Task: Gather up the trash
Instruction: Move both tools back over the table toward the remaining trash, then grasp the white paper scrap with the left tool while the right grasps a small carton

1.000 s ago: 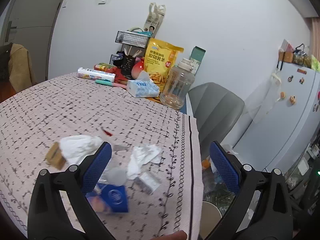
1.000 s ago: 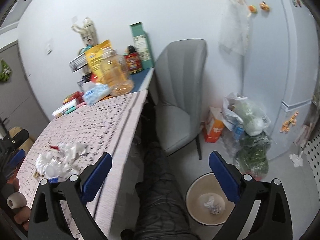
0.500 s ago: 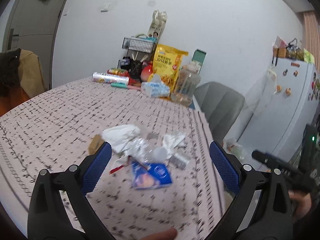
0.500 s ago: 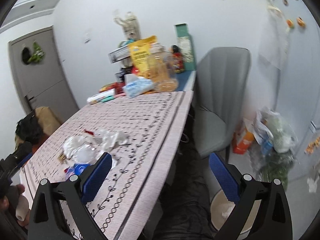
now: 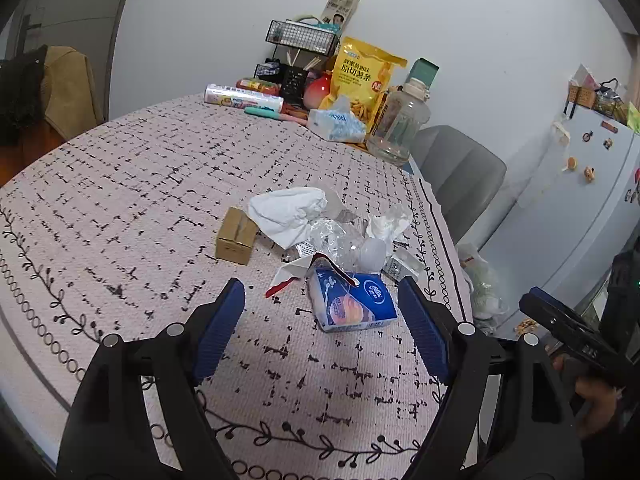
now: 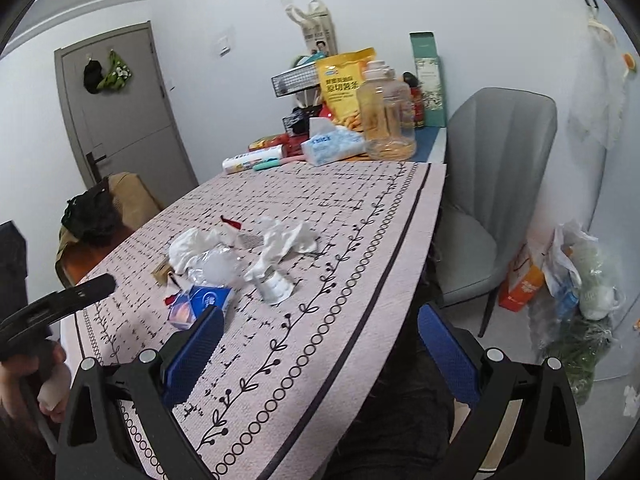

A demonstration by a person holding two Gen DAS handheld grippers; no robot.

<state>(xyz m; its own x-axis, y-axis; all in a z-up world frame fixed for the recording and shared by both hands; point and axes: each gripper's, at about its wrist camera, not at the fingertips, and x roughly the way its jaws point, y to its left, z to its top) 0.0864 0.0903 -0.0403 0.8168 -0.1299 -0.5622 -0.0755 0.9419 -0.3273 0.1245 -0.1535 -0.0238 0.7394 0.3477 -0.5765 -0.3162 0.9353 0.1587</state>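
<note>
A heap of trash lies on the patterned tablecloth [image 5: 120, 208]: a blue snack wrapper [image 5: 352, 300], a crumpled white tissue [image 5: 288, 212], crushed clear plastic [image 5: 344, 240], a small brown cardboard box [image 5: 236, 236] and a torn red-and-white packet [image 5: 292, 276]. My left gripper [image 5: 320, 332] hovers just short of the blue wrapper; its jaws are closing, with the wrapper at the gap's far end and no pad touching it. My right gripper [image 6: 320, 344] is open over the table's edge, right of the heap, with the blue wrapper [image 6: 200, 300] beside its left finger [image 6: 196, 352].
At the table's far end stand a yellow snack bag [image 5: 364, 76], a clear jug [image 5: 400, 124], a tissue pack [image 5: 336, 124] and a wire rack [image 5: 304, 36]. A grey chair [image 6: 492, 184] and filled plastic bags [image 6: 580, 276] are right of the table. A white fridge [image 5: 592, 200] stands beyond.
Both grippers have swung toward the table and the trash heap. The left one has come down closer to the blue wrapper and its jaws have narrowed. The bin has left the right wrist view.
</note>
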